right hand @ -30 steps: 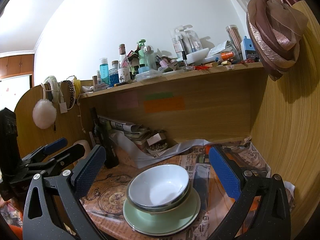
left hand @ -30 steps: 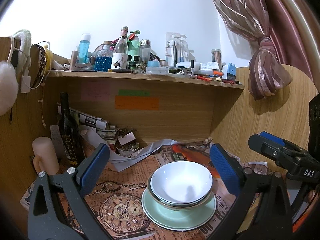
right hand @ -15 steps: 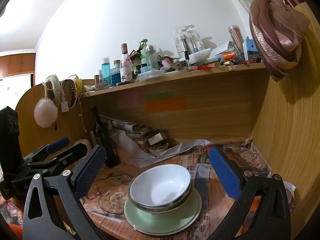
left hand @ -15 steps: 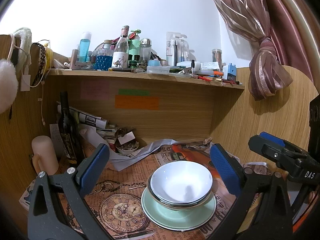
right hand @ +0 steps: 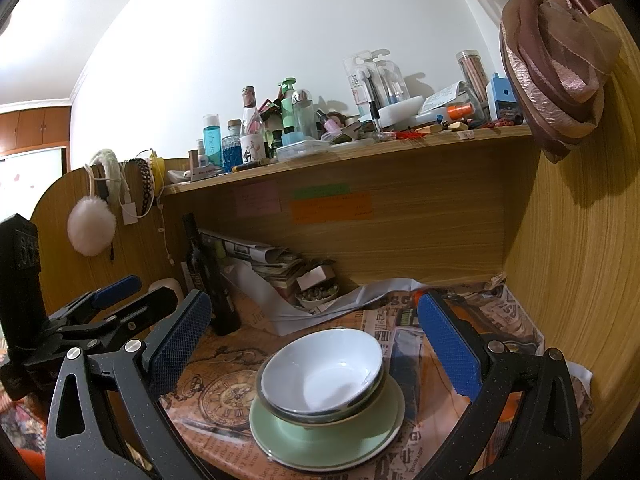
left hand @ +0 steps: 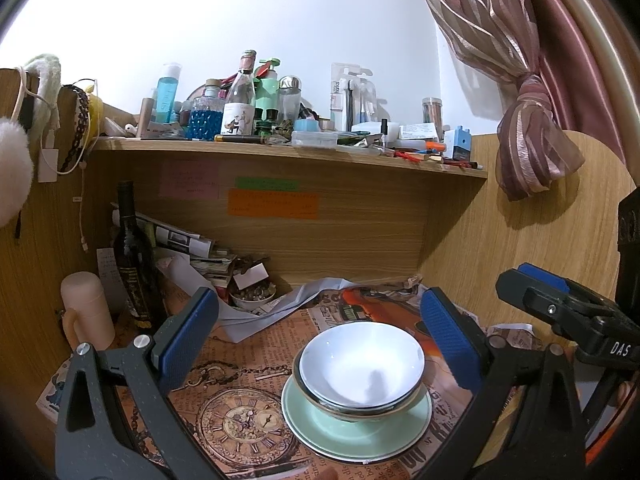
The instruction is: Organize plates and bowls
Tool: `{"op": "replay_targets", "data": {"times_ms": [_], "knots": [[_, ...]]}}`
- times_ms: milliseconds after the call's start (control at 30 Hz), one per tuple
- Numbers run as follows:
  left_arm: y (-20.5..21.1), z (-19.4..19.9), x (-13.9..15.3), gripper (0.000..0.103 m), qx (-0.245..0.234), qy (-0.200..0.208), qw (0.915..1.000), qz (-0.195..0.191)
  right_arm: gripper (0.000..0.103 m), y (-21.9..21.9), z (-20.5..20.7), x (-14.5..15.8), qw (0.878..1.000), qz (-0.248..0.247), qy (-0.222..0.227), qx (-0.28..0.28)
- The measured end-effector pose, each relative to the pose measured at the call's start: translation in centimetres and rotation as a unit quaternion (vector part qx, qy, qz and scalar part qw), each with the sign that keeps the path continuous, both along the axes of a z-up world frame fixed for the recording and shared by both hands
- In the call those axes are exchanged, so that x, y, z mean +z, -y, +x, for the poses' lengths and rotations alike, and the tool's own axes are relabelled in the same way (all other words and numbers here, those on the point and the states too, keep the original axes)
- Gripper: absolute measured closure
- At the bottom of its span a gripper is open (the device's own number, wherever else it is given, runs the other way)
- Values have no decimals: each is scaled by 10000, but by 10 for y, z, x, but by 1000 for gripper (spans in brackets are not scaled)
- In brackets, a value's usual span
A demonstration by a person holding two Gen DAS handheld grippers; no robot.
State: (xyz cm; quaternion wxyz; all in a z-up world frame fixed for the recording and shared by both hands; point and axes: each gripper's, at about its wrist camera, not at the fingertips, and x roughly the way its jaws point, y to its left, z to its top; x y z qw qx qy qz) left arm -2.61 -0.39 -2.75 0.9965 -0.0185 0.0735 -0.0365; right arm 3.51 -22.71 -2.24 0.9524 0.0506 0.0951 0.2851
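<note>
A white bowl [left hand: 362,364] [right hand: 322,370] is nested in a darker-rimmed bowl [left hand: 352,410] [right hand: 320,410], and both stand on stacked pale green plates [left hand: 352,436] [right hand: 328,436] on the newspaper-covered desk. My left gripper [left hand: 320,332] is open, held back above the stack, nothing between its blue pads. My right gripper [right hand: 314,336] is likewise open and empty, also above and short of the stack. Each gripper shows at the edge of the other's view: the right gripper [left hand: 568,308] at the right, the left gripper [right hand: 100,312] at the left.
A dark wine bottle [left hand: 134,256] and a cream mug [left hand: 86,312] stand at the left. Rolled papers and a small filled bowl [left hand: 252,296] sit at the back. A cluttered shelf [left hand: 280,148] hangs overhead. A wooden side panel [right hand: 580,260] closes the right.
Both grippers have drifted only slightly; the stack sits almost where it was in each view. Nothing was grasped or let go.
</note>
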Motion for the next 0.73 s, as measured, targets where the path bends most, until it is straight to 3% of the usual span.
{"op": "replay_targets", "data": {"times_ms": [733], "knots": [[-3, 5, -3, 0, -123, -95, 9998, -107, 0, -5, 5, -5, 9999, -1, -94, 39]]}}
